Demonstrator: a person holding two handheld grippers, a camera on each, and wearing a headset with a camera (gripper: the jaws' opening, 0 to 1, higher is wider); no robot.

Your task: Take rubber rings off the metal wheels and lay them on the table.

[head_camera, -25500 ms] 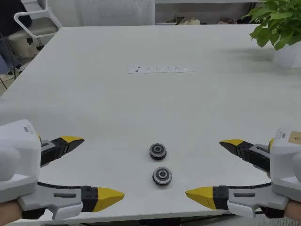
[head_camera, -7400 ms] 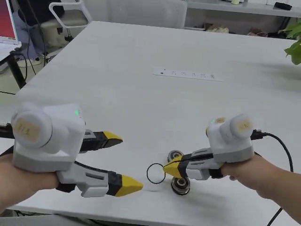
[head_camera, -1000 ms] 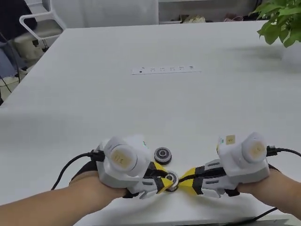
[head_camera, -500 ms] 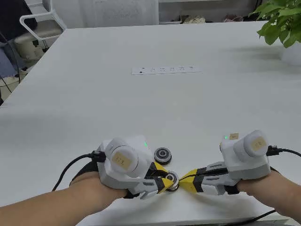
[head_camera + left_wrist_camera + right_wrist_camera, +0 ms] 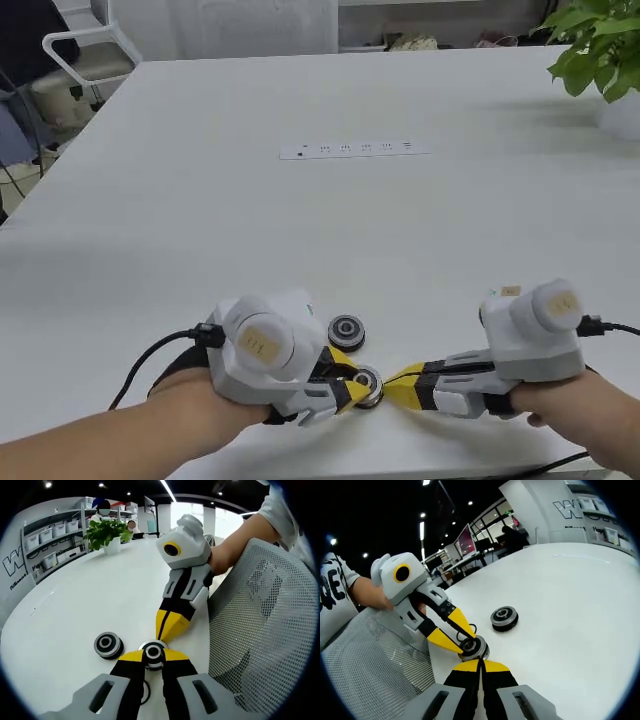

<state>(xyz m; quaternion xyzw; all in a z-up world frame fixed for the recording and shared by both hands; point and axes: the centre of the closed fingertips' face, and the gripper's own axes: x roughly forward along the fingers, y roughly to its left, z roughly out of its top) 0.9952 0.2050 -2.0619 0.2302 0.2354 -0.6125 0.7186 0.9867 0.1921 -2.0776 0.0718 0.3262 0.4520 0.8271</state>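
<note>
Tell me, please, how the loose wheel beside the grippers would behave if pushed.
The loose wheel lies flat on the table, so it would probably slide rather than roll. Its metal hub suggests it is stiff and fairly heavy; the dark rim may grip.

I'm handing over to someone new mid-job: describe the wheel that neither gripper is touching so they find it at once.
On the white table, near the edge closest to the person, two small wheels lie close together. The free wheel, dark-rimmed, lies flat on the side toward the power strip; its neighbour is pinched between the fingers of the left gripper.
</note>
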